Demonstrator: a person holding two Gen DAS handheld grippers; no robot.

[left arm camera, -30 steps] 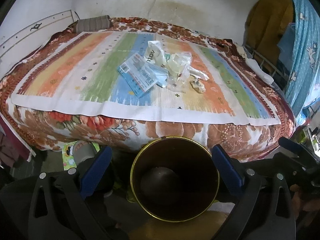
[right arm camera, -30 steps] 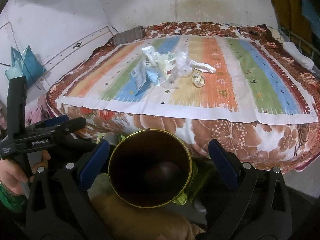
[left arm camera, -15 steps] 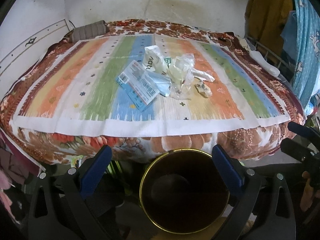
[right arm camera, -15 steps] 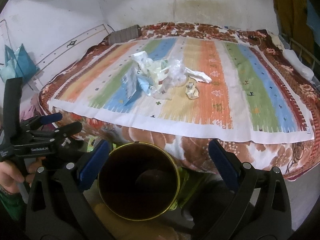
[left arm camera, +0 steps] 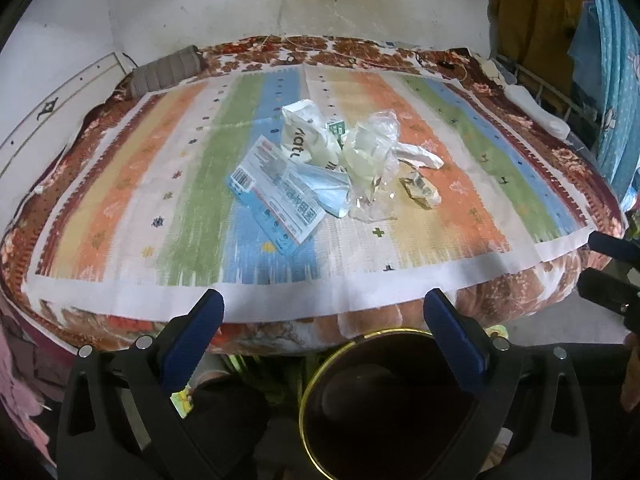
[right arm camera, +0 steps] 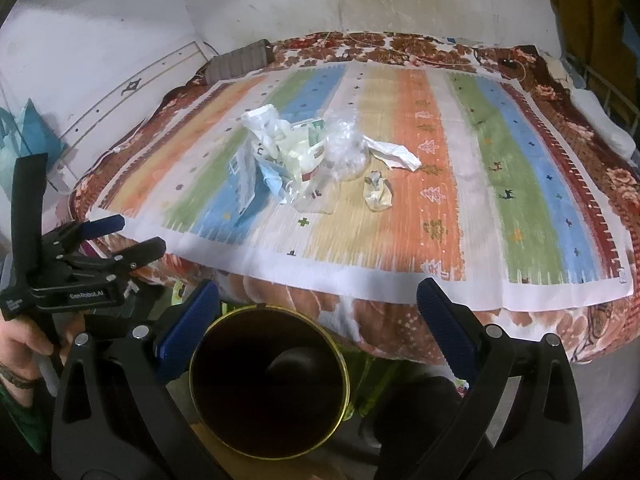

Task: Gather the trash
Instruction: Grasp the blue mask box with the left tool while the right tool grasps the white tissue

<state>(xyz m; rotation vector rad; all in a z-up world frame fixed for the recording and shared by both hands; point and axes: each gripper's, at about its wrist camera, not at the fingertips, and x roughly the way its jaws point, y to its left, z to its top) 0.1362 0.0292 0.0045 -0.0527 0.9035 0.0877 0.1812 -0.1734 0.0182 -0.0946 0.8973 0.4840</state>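
Trash heaped near the middle of a bed (left arm camera: 120,216) under a striped blanket (left arm camera: 460,200). From left to right in the left wrist view: flat blue-and-white packet (left arm camera: 276,196), long axis running from far left to near right, barcode end toward the left; white printed bag (left arm camera: 304,140) behind it, standing crumpled; clear plastic wrap (left arm camera: 372,160) bunched upright; white paper scrap (left arm camera: 420,156) stretching right; small crumpled wad (left arm camera: 420,192) lying apart, just right of the pile. Dark bin with gold rim (left arm camera: 320,372) on the floor at the near edge, mouth facing up.

Left tongs (left arm camera: 322,308) spread wide, holding nothing, hovering over the bed's near edge and the bin. Right tongs (right arm camera: 318,296) likewise spread wide and empty.

Only in the right wrist view: left tongs seen from the side at far left (right arm camera: 132,236), the gripping hand (right arm camera: 20,344), a teal bag (right arm camera: 24,136) by the wall. Only in the left wrist view: blue patterned cloth (left arm camera: 616,80) hanging at far right.
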